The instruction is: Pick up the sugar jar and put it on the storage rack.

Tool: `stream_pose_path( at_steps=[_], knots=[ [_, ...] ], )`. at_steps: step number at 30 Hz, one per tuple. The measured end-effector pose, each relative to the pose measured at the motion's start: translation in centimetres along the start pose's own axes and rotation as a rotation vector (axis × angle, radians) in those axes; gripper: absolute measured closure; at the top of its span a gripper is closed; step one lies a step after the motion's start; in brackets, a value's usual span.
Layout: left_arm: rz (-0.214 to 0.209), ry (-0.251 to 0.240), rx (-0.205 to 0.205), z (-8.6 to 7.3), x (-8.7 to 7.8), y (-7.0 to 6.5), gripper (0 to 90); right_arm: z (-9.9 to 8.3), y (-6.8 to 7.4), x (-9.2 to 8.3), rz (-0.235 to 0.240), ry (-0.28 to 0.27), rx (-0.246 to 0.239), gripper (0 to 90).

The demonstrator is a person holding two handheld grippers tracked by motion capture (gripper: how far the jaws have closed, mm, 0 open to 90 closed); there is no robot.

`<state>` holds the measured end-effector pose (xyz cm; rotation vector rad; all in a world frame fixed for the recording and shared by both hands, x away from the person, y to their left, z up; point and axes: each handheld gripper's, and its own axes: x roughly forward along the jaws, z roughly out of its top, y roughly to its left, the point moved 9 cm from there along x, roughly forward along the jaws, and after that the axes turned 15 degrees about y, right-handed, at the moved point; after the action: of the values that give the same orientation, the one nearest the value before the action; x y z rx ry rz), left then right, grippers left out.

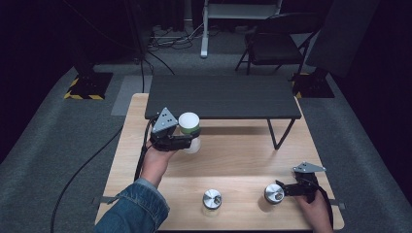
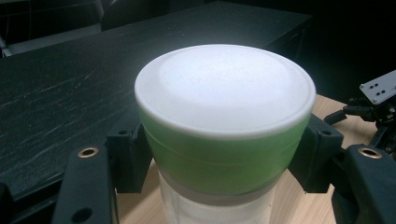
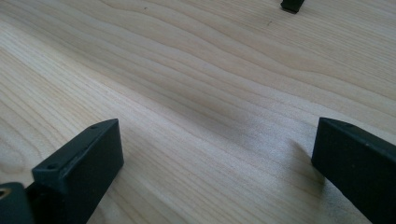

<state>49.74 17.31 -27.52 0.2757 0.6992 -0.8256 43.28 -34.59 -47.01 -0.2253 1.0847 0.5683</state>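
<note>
We see the wooden counter with a black shelf at its far side, and just in front of the shelf's left end our left gripper holds a jar upright, its long axis vertical and its white lid facing up. Its fingers are clamped on the jar's green band below the lid; the frosted body hides any contents. Two smaller steel-lidded jars stand near the front edge, and our right gripper, fingers spread wide with bare counter between them, rests just beside the right one.
</note>
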Motion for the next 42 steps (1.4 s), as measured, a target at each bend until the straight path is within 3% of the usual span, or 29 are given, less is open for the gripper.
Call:
stream_pose_path(
  at_steps=[12,42],
  knots=[
    [-0.016,-0.014,0.012,2.5,-0.6,0.0,33.4,0.0,0.0,0.0,0.0,0.0,0.0,1.6],
    [0.025,-0.034,0.011,7.4,-2.8,1.5,33.3,0.0,0.0,0.0,0.0,0.0,0.0,1.7]
  ],
)
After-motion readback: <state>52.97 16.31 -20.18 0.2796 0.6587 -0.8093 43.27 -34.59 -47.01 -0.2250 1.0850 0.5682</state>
